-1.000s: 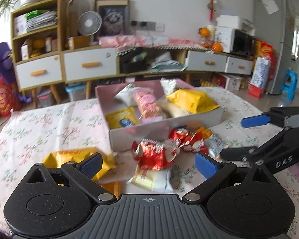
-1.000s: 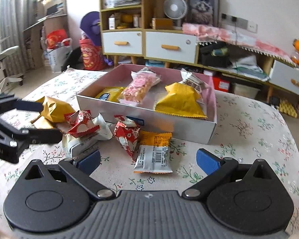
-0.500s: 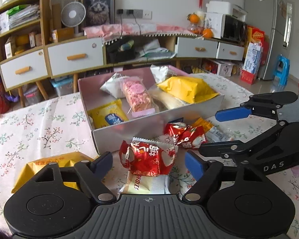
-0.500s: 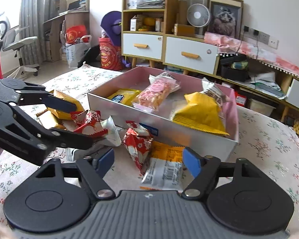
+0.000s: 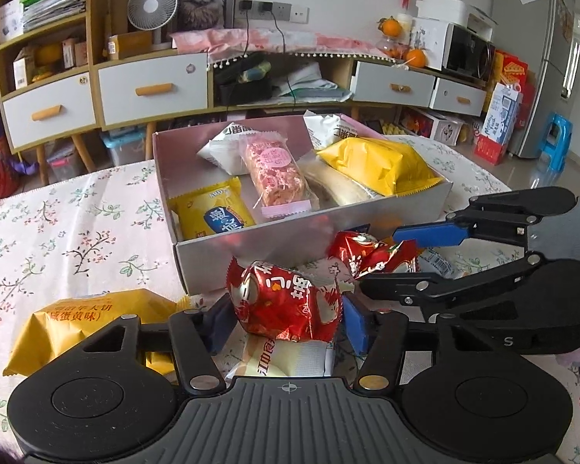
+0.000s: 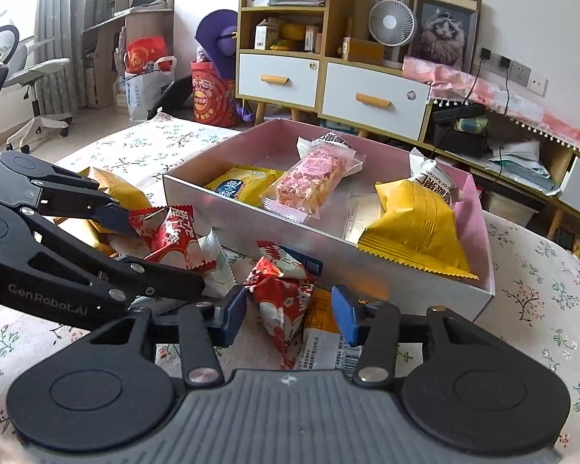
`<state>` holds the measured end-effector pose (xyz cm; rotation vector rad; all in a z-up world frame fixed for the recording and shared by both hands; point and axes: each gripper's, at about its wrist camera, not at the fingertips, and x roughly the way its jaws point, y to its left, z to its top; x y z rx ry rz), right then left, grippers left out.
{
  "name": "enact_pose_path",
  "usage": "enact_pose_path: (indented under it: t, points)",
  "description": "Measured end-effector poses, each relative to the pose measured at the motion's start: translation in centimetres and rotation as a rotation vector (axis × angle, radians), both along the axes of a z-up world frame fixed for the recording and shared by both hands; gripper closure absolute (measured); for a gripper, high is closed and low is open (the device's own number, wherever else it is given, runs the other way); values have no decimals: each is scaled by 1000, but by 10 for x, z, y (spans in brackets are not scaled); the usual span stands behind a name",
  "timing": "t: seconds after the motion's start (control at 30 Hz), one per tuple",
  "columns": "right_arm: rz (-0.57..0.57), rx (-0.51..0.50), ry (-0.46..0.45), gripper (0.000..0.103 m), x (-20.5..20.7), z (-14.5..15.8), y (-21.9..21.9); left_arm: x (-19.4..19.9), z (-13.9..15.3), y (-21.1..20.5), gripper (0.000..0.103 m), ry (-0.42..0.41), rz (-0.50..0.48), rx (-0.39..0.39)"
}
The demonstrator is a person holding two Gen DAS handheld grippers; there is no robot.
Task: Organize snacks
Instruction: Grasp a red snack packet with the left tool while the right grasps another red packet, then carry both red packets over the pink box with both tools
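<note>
Closing on 2 packets at once, both grippers sit over the loose snacks in front of the box (image 5: 251, 239), so the step in hand is judged to be the pick-up, with stowing to follow. The left gripper (image 5: 286, 319) has just been narrowing its jaws, and the red foil packet (image 5: 286, 301) lies squarely between them; the blue pads (image 5: 353, 323) appear to touch its crinkled sides, though a firm pinch cannot be confirmed. Directly beneath that packet, nearer the camera, lies a white packet (image 5: 286, 359), and outside the left jaw rests a yellow bag (image 5: 77, 324). The right gripper (image 6: 288, 311) has likewise just been narrowing; a smaller red packet (image 6: 282, 301) stands between its jaws, touching the left pad, while a gap shows at the right pad, so it is not yet gripped. An orange and white packet (image 6: 324, 342) lies under and just to the right of it, partly within the jaw span. Beyond both sets of jaws the box already holds 5 or so packets, including a large yellow bag (image 6: 417, 228) and a pink bar (image 6: 309, 181). The next move calls for finishing each closure on the red packet alone, without catching the packet beneath, then lifting clear of the near wall and carrying forward over a bare patch of the box floor. Risk noted: the 2 grippers work close together, and the foil may slip.
</note>
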<state>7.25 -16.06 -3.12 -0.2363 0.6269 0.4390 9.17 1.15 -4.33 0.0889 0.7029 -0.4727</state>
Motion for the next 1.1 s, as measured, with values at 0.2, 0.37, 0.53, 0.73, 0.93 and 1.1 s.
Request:
enact_pose_path:
  t: [0.2,0.37,0.53,0.73,0.93,1.1]
  points:
    - [-3,-15,5,61,1,-3,5,4,1,1,46,-7,20,-18]
    - [-17,-7,11,66,4,-3,6,5,2,0,47,-2,29,-26]
    - [-14,-11,15,72,4,-3,8,6,5,1,51,-2,30,-31]
    - [-1,4,17,76,2,2,8,5,11,3,54,-3,36,-50]
    - [-14,39,18,77,3,9,3,3,13,5,55,-1,42,-47]
    - [-8,49,13,77,2,14,2,3,20,7,55,-6,49,-61]
